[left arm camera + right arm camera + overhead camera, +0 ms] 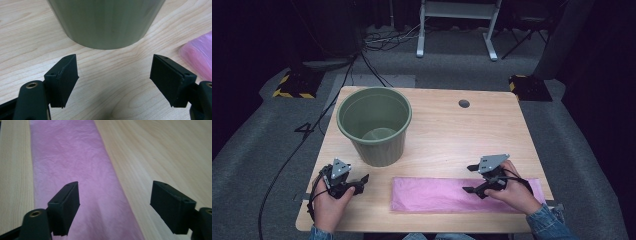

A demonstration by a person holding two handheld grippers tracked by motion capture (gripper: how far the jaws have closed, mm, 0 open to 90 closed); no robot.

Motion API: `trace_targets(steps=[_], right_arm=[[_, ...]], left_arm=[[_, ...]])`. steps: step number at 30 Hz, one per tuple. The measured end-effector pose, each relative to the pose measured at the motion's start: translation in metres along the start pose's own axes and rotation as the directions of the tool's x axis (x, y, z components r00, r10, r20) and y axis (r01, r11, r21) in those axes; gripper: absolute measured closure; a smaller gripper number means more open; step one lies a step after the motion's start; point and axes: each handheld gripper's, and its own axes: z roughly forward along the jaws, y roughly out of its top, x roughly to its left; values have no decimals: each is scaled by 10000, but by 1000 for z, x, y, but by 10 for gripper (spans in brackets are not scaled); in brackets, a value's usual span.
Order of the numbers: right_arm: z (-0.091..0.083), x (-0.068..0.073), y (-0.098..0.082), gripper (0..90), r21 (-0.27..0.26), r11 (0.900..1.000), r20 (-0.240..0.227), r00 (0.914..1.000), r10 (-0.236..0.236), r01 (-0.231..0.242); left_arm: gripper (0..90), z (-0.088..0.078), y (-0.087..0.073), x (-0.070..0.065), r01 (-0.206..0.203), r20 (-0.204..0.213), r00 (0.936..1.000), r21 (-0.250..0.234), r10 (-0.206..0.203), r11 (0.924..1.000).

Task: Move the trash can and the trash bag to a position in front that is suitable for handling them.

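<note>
A pale wooden worktop (437,130) is seen on grey carpet in a dark room. A flat pink bag (432,195) is laid along its near edge, beside a green bucket (374,125). The right tongs (472,178) are held spread wide over the bag, nothing gripped. The left tongs (363,182) are likewise released, pointed at the bucket's base.

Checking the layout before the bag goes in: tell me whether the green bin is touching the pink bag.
Apart. The high view shows a strip of bare table between the green bin and the pink bag; the left gripper view shows the same gap.
</note>
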Motion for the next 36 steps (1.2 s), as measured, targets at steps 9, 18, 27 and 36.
trace_targets(steps=[9,18,27,36], right_arm=[[32,10,11,197,857,9917,-841,9925,-888,960],[19,25,15,171,2233,9581,-1081,9814,-1588,1797],[24,20,10,317,3556,9202,-1389,9829,-1209,1634],[14,9,7,900,3564,9341,-956,9953,123,227]], left_arm=[[225,0,-1,0,15,61,10000,-6,-15,10000],[226,3,-2,-3,-20,240,9997,106,18,9999],[233,4,-3,-1,139,224,9996,89,-141,9999],[237,3,-3,1,195,226,9996,25,-196,9998]])
